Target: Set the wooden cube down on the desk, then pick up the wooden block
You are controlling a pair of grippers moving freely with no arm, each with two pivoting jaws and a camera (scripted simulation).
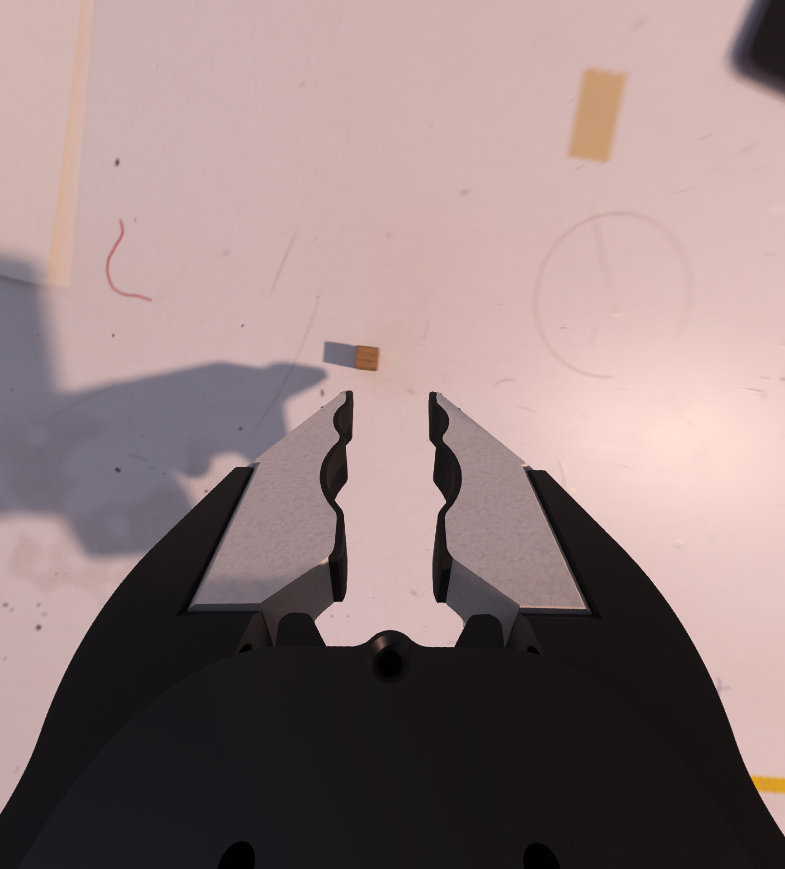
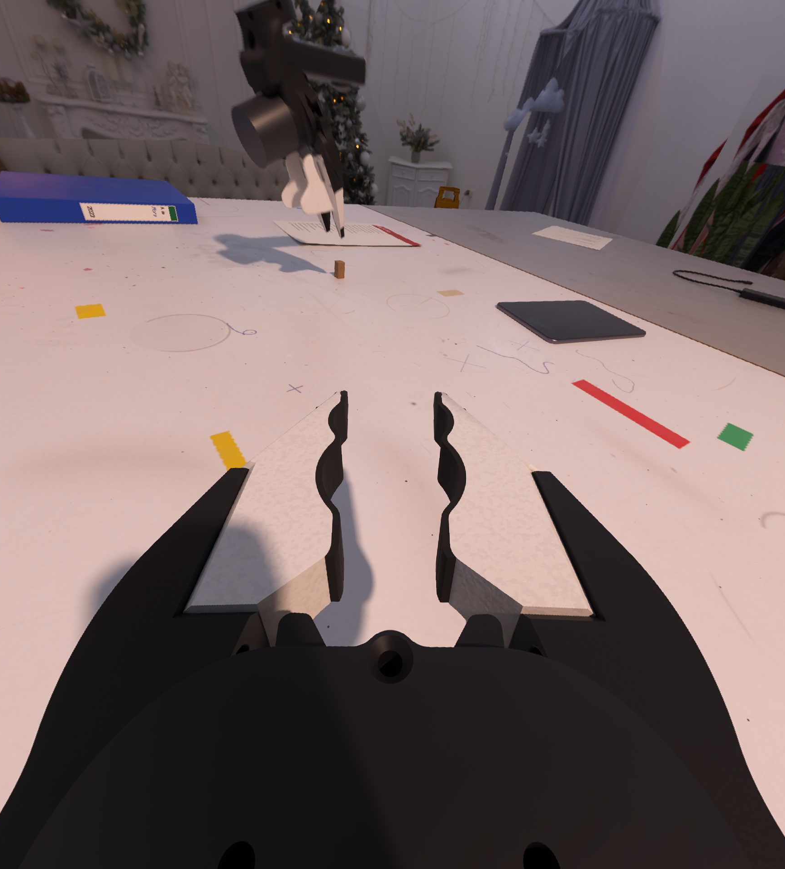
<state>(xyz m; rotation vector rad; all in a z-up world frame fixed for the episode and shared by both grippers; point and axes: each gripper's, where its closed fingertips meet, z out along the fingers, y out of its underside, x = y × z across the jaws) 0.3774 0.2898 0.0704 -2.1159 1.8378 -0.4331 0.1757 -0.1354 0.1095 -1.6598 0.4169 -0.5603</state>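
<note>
A small wooden block (image 1: 367, 358) stands alone on the white desk (image 1: 475, 282), seen from above in the left wrist view. My left gripper (image 1: 391, 395) is open and empty, held well above the desk with the block just beyond its fingertips. In the right wrist view the same block (image 2: 339, 269) stands upright far ahead, and the left gripper (image 2: 334, 230) hangs above and behind it, pointing down. My right gripper (image 2: 390, 395) is open and empty, low over the near part of the desk (image 2: 381, 329).
A blue binder (image 2: 92, 200) lies at the far left. A sheet of paper (image 2: 348, 233) lies behind the block. A dark tablet (image 2: 569, 321) lies to the right. A black cable (image 2: 738, 289) rests on the adjoining grey table. Coloured tape patches dot the desk.
</note>
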